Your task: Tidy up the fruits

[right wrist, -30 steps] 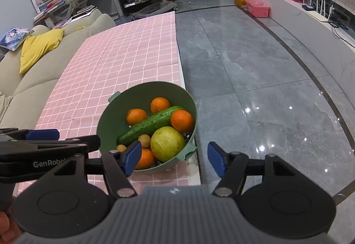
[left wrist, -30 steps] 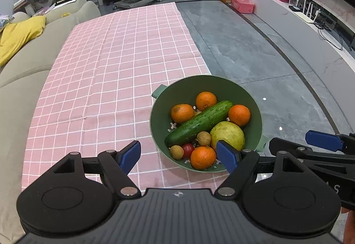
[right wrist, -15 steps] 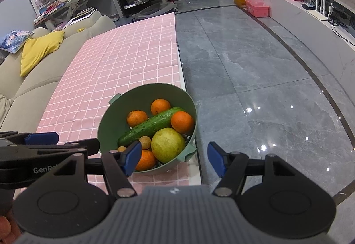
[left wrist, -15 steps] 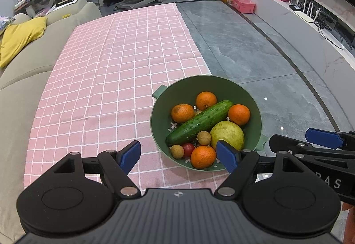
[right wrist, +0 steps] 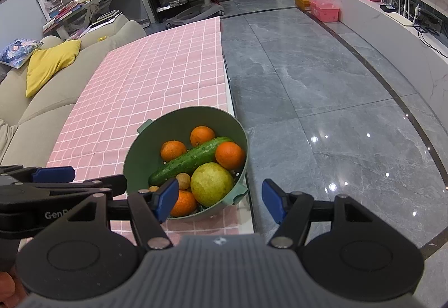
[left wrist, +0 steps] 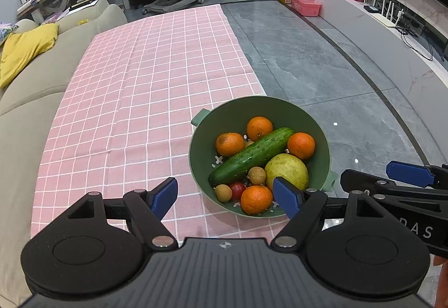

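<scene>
Over the last second almost nothing has shifted: the green bowl sits at the same spot on the near right corner of the worktop, on its pink checked cloth, and the fruit inside it lies as it did. Only the two views have drifted slightly, so both hand-held grippers have merely hovered in place.

The left hand-held gripper is released, its blue pads spread wide and holding nothing, poised just short of the bowl's near rim. The right hand-held gripper is likewise released and empty, off the bowl's right side and partly over the grey floor.

In the bowl a cucumber lies slantwise across the middle. Four oranges ring it: two on the far side, one at the right, one at the near rim. A pale green guava rests against the cucumber's near side, with two small brown longans and a red cherry tomato beside it.

With everything gathered in one bowl and the cloth otherwise bare, the scene fits either produce waiting to be sorted out or produce already collected; the stillness settles neither
</scene>
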Demonstrator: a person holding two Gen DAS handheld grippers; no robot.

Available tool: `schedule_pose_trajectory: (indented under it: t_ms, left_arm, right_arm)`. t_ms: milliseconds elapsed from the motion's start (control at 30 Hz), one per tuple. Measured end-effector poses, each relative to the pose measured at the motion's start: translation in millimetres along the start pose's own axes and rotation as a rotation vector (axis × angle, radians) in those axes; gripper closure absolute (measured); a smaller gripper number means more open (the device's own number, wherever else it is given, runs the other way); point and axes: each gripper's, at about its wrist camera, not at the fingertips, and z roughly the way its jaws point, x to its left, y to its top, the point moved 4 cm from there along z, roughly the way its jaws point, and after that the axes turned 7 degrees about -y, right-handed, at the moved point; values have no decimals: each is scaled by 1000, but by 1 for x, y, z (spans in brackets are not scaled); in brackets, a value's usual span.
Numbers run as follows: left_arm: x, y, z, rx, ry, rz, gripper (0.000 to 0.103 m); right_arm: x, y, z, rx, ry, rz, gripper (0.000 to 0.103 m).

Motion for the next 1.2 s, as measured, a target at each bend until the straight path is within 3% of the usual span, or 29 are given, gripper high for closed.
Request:
schedule_pose_trajectory:
  t_ms: [1200]
  left_arm:
    - [-4,0,4,-15,-14,34,12]
  right_arm:
    - [1,1,0,3,-12,3,40]
